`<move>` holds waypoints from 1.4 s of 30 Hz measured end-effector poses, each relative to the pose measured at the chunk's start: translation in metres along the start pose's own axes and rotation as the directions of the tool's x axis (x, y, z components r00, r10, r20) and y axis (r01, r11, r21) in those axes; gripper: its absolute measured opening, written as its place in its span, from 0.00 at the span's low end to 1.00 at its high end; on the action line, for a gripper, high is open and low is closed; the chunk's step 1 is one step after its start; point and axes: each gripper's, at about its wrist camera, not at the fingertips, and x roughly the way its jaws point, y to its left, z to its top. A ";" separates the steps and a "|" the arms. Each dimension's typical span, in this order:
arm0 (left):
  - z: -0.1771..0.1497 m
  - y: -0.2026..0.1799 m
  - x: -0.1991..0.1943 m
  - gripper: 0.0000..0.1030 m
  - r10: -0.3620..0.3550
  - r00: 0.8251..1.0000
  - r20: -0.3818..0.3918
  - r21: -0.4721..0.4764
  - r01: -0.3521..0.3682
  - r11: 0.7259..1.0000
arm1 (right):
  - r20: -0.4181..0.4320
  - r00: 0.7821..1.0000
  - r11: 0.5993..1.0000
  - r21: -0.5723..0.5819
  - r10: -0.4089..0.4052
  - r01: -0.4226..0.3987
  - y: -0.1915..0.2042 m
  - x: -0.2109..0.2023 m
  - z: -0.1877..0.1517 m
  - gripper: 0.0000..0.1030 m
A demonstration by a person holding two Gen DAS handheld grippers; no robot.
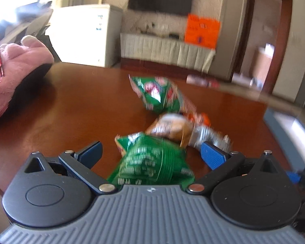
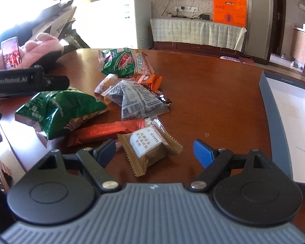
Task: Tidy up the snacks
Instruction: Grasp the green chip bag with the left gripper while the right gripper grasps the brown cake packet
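Observation:
Several snack packets lie on a round brown table [image 2: 213, 93]. My left gripper [image 1: 151, 152] is open around a green bag [image 1: 152, 162], which sits between its blue pads; this view is blurred. The same green bag [image 2: 59, 109] shows in the right wrist view, with the left gripper's body [image 2: 26, 81] just above it. My right gripper [image 2: 154, 152] is open, with a tan wrapped cake [image 2: 150, 150] lying between its fingers. A red bar [image 2: 105, 132], a grey printed packet [image 2: 138, 99], an orange packet [image 2: 150, 81] and a second green bag [image 2: 124, 63] lie beyond.
A shallow blue-walled box [image 2: 290, 122] with a white inside sits at the table's right edge. A pink plush thing [image 2: 42, 48] and a phone [image 2: 11, 52] are at the far left. A white freezer [image 2: 120, 20] and a covered cabinet [image 2: 195, 30] stand behind the table.

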 end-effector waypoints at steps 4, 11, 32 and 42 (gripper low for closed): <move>-0.002 -0.001 0.020 1.00 0.031 0.995 -0.092 0.006 -0.030 1.000 | -0.013 1.000 1.000 -0.002 0.007 -0.007 0.000 0.006 0.000 0.82; -0.007 0.011 0.040 1.00 0.067 0.986 -0.154 -0.030 -0.072 0.997 | -0.026 1.000 1.000 -0.006 0.006 -0.007 -0.002 0.011 0.000 0.76; -0.005 -0.006 0.061 0.93 0.102 0.982 -0.162 0.043 -0.097 0.994 | -0.049 0.999 1.000 -0.005 0.008 -0.008 -0.011 0.015 0.004 0.57; -0.007 -0.002 0.064 0.79 0.077 0.982 -0.171 0.024 -0.074 0.997 | -0.043 0.999 1.000 -0.015 -0.005 0.004 -0.011 0.017 0.005 0.56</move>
